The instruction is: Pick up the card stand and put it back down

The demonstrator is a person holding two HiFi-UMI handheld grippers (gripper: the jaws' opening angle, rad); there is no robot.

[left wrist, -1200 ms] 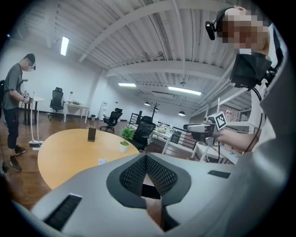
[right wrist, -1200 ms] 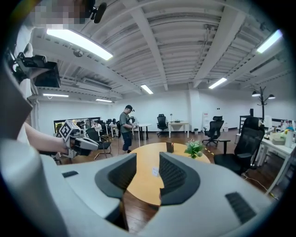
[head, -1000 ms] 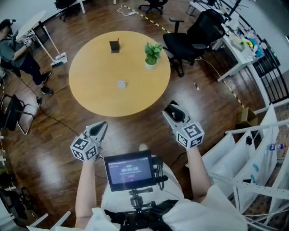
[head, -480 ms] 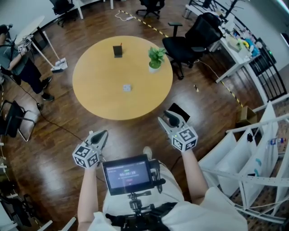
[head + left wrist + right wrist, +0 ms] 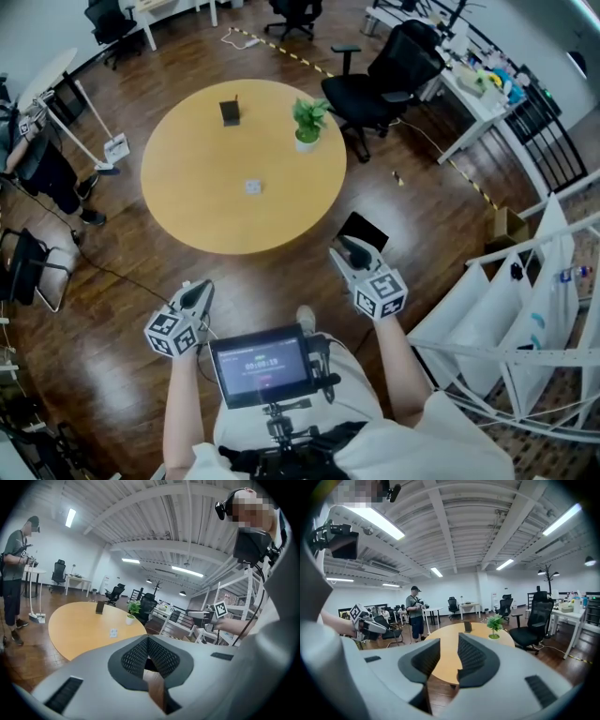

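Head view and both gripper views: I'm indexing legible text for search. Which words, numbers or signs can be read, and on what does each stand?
Chest-mounted screen: a row of digits, too blurred to read.
Small white object on the round table: too small to read.
Left gripper and right gripper: square black-and-white markers, no words; the right jaws, just closing somewhat, are empty.
No other text is legible.

My position: open-plan office/lab space. Evidence: wood floor, round bench w/ potted plant, black swivel chairs, white desks at room edges, strip lights under bare ceiling beams.
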